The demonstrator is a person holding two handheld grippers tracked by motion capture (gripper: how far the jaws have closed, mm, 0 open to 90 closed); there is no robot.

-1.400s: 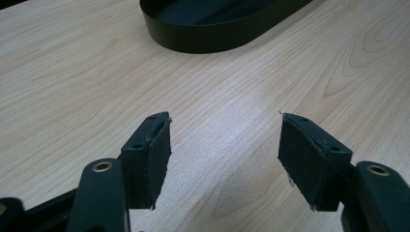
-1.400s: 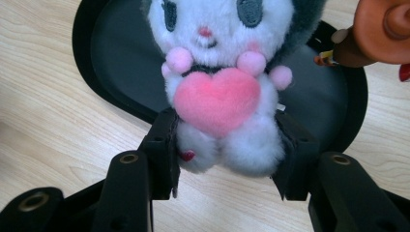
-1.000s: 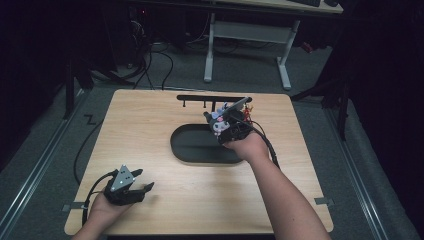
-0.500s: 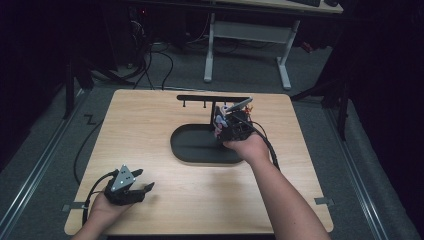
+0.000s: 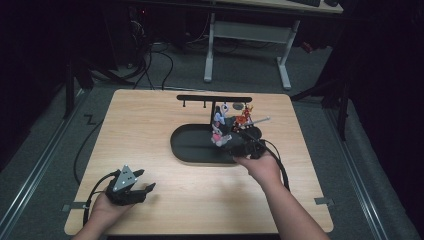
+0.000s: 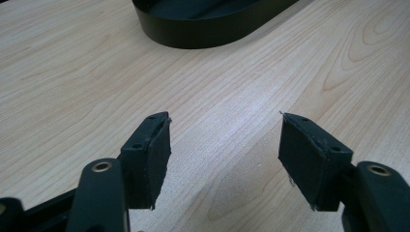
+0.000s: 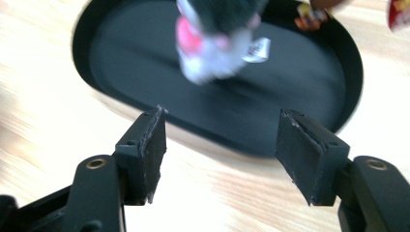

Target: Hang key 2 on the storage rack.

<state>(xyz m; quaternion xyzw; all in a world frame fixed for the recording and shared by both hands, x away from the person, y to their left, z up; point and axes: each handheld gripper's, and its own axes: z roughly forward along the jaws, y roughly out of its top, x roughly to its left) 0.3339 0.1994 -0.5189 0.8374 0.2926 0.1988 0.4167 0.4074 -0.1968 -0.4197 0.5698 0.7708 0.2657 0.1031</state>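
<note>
The right claw [image 7: 220,150], jaws wide and empty, has the small toy [image 7: 212,48] straight ahead just beyond its tips in the tray [image 7: 121,72] (left claw [image 6: 225,159], also wide, sits well apart)

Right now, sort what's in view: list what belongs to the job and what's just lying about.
In the job:
right tool, open, at the tray's edge
black oval tray
pink-and-white toy
black hanging rack
orange toy

Lying about:
left tool, open on bare wooden table
</note>
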